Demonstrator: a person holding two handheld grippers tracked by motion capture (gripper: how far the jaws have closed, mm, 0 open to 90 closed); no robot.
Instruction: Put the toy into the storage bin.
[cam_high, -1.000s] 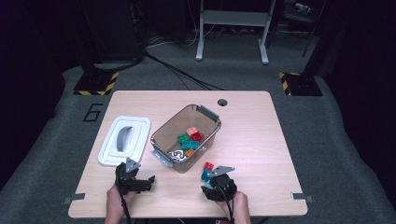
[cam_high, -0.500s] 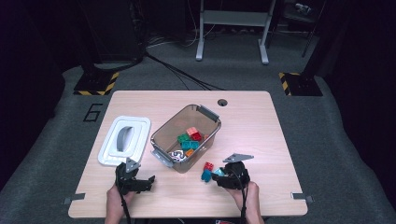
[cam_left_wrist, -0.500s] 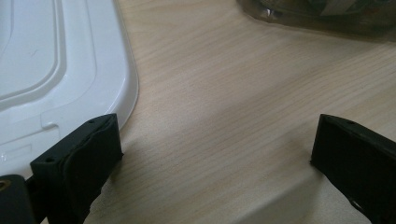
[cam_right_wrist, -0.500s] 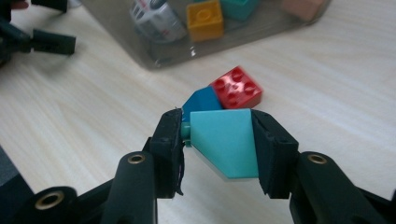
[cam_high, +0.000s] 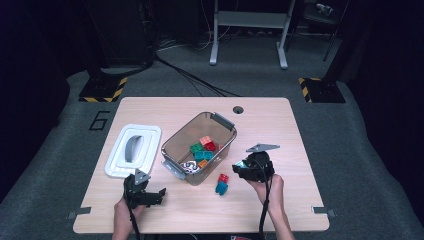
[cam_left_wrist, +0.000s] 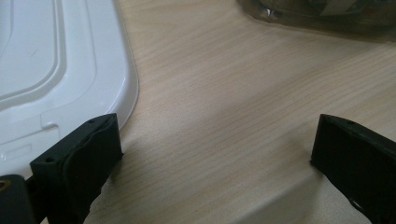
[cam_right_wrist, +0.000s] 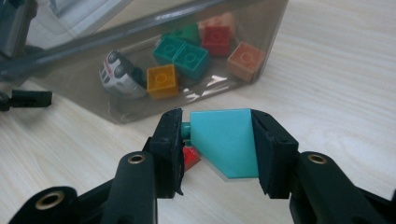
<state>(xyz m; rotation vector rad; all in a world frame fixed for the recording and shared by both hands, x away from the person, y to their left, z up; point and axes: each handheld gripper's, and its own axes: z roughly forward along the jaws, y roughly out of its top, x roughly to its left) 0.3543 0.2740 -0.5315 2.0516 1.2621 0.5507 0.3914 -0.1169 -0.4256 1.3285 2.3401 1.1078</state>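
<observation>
Right gripper (cam_high: 248, 169) has swung out to the right since a second ago, carrying a turquoise block (cam_right_wrist: 223, 140).

Its jaws clamp the block's two flat sides; the bin (cam_high: 227, 141) lies ahead and left, nearer this hand. Left gripper (cam_left_wrist: 219, 154) rests open, empty, beside the white lid (cam_left_wrist: 56, 70). The block's underside is hidden.

Both matte black plastic tools (cam_high: 145, 192) (cam_high: 239, 170) have brass-ringed screw holes, trailing black cables; the right carries a grey three-cornered plate (cam_high: 262, 147).
</observation>
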